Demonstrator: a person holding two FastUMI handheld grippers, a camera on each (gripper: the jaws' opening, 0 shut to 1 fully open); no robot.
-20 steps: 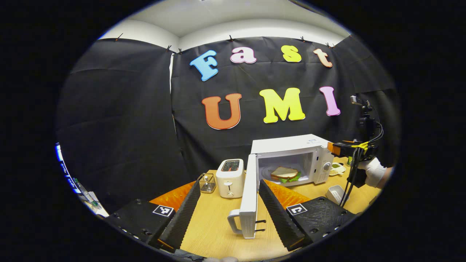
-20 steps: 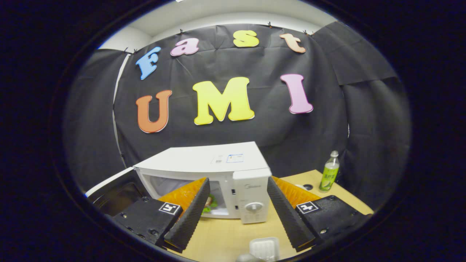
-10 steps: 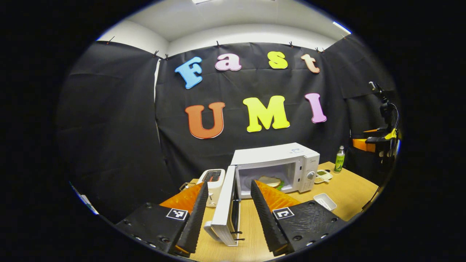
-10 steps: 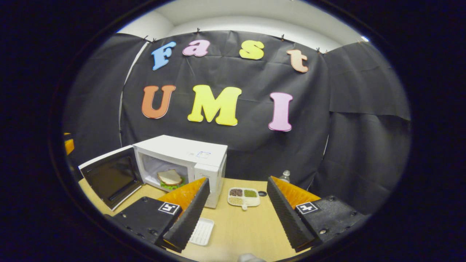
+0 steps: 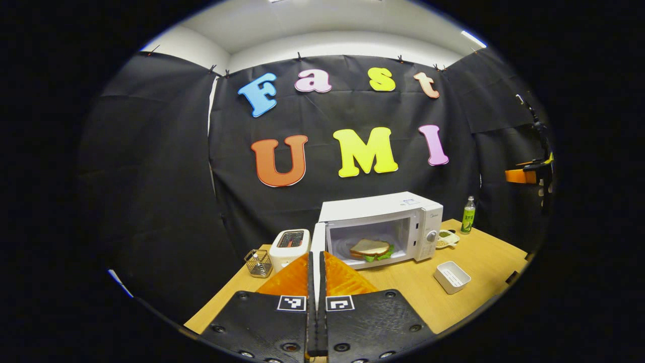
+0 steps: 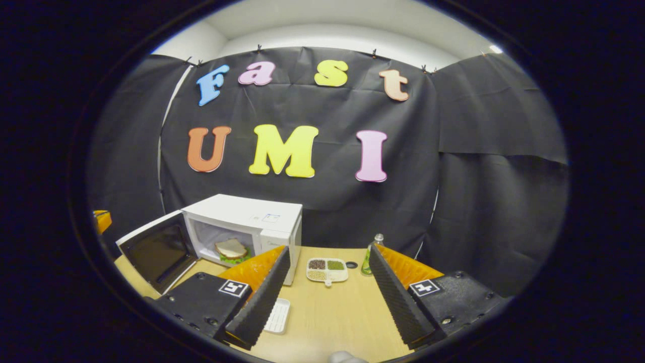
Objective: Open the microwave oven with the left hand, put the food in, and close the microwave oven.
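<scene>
Closing step: sandwich (image 5: 370, 248) inside the microwave (image 5: 383, 228) at my 1 o'clock, door (image 6: 157, 250) ajar; my left tongs (image 5: 316, 322) clamp the door's edge, right tongs (image 6: 325, 292) gape empty; next, I swing it shut.

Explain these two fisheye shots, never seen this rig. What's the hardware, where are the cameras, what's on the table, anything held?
There is no robot: a person holds a two-finger gripper in each hand, and a camera rides on each, looking along its fingers. The left gripper view shows the left gripper shut, with nothing visible between its fingers. The right gripper view shows the right gripper open and empty. On the table stand a microwave, its door open and a sandwich inside, plus a toaster, wire basket, bottle, white tray and divided dish.
</scene>
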